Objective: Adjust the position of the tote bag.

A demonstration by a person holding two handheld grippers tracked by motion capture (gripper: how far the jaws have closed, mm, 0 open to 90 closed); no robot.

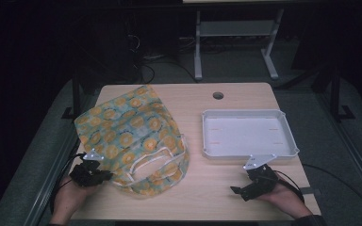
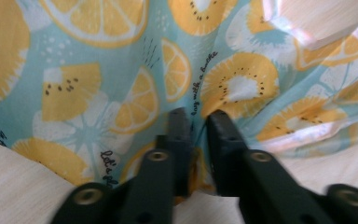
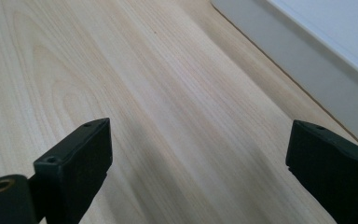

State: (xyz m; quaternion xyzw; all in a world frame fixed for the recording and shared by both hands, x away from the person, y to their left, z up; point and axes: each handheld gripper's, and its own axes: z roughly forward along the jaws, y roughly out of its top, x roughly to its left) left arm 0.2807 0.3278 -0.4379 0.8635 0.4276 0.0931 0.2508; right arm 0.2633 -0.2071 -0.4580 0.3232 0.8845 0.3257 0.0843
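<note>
The left tool (image 2: 196,119) is clenched on the near edge of the fruit-print bag (image 1: 132,136); the right tool (image 3: 198,154) gapes wide.

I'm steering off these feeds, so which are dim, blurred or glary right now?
High view: dim, the room behind nearly black, yet the fruit-print bag, white tray and table read clearly. Left gripper view: bright, the left gripper soft-edged up close, pinching the bag; pale glare on the fabric edge at upper right. Right gripper view: evenly lit, the right gripper open above its soft shadow, the tray wall blurred.
</note>
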